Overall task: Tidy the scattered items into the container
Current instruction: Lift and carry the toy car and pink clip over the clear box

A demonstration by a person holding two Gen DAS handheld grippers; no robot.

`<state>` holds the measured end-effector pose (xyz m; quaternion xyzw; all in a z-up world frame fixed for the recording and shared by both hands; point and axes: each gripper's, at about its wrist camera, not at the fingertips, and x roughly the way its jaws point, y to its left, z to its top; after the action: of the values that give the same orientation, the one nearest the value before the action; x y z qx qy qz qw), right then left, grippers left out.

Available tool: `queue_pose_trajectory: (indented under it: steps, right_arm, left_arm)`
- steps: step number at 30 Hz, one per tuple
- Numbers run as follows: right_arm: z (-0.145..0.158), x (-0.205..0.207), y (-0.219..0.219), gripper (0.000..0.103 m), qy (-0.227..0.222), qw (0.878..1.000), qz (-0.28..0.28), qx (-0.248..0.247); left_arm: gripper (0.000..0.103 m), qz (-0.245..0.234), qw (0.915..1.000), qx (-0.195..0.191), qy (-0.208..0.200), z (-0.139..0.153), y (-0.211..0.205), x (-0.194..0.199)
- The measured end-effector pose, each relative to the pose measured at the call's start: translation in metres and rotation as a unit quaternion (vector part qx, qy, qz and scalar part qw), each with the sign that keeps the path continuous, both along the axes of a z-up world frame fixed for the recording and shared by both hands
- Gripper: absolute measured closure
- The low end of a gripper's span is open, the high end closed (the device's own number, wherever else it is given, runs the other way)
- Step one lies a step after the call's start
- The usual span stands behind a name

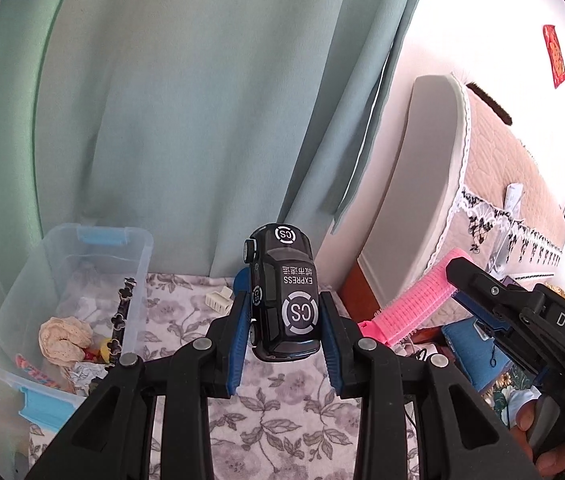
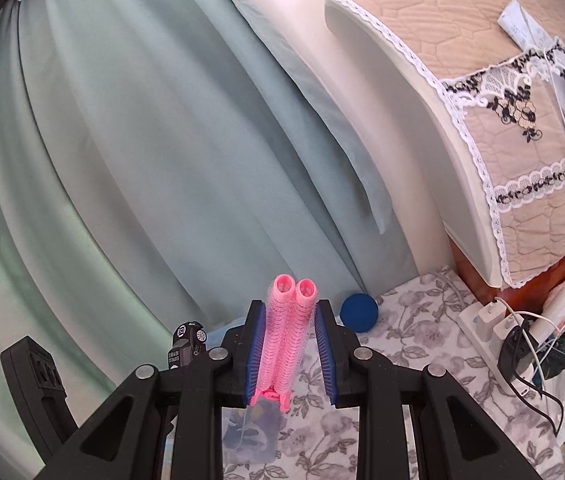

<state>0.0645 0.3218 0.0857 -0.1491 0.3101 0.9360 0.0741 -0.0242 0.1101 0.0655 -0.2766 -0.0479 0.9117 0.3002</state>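
Both loads lifted, carry-to-bin step in hand. Left gripper [image 1: 284, 320] clamped on black toy car [image 1: 284, 296], held above floral cloth [image 1: 282, 408], right of clear plastic bin [image 1: 138, 280]. Right gripper [image 2: 288, 344] clamped on pink hair rollers [image 2: 284, 340], further right of bin, well apart. Bin already holds lace scrunchie [image 1: 64, 338], clover chain on rim. White clip [image 1: 218, 300], blue ball [image 2: 359, 313] still on cloth beyond bin. Next, likely: swing car left over bin opening, lower, release; rollers after.

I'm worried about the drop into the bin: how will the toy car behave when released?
The toy car looks rigid and glossy, so probably slippery. Its wheels suggest it may roll after landing. Held nose-up in the left hand-held gripper, it would likely tip.
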Motion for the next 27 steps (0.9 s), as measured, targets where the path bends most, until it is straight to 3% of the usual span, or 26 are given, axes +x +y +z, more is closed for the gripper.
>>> queue_pose_trajectory:
  steps: [12, 27]
  right_arm:
    - [0.025, -0.005, -0.023, 0.075, 0.012, 0.999, 0.017, 0.030]
    - [0.047, -0.038, -0.065, 0.075, 0.011, 0.996, 0.063, 0.067]
  left_arm:
    - [0.068, 0.022, 0.9992, 0.027, 0.018, 0.022, -0.039, 0.004]
    - [0.068, 0.072, 0.9961, 0.049, 0.018, 0.023, -0.102, -0.011]
